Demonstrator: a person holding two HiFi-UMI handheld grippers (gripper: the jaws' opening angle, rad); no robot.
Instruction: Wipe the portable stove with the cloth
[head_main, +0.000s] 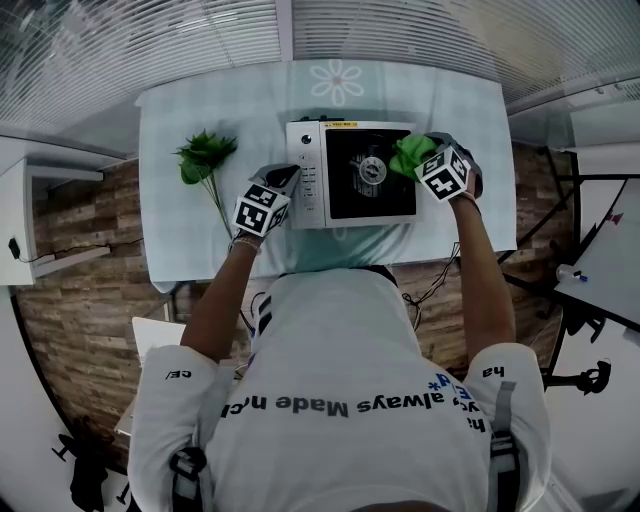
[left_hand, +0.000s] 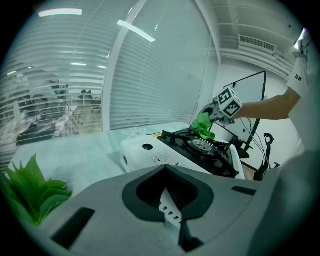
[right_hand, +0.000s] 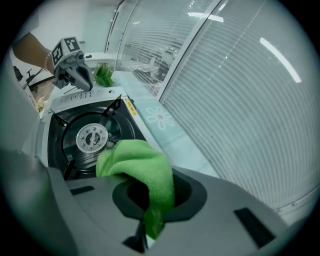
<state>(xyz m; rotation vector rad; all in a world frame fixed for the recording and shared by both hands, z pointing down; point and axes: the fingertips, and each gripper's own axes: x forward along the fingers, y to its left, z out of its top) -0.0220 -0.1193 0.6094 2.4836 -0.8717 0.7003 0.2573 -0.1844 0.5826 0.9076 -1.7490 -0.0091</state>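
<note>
**Cloth clamped over stove's black top**

Print on the person's white shirt (head_main: 340, 400) reads in part "always Made"; the other words are folded or cut off. A yellow label (head_main: 340, 124) on the stove (head_main: 305, 200) is too small to read. The right gripper (right_hand: 150, 220) has its jaws closed on a bunched green cloth (right_hand: 142, 167), held over the black top just beside the round burner (right_hand: 92, 138); whether the cloth touches the surface cannot be told. The left gripper (left_hand: 169, 207) has its jaws together with nothing between them, its tips at the stove's white control side, contact unclear. The stove sits mid-table (head_main: 200, 100), a green plant sprig (head_main: 205, 160) to its left.
</note>
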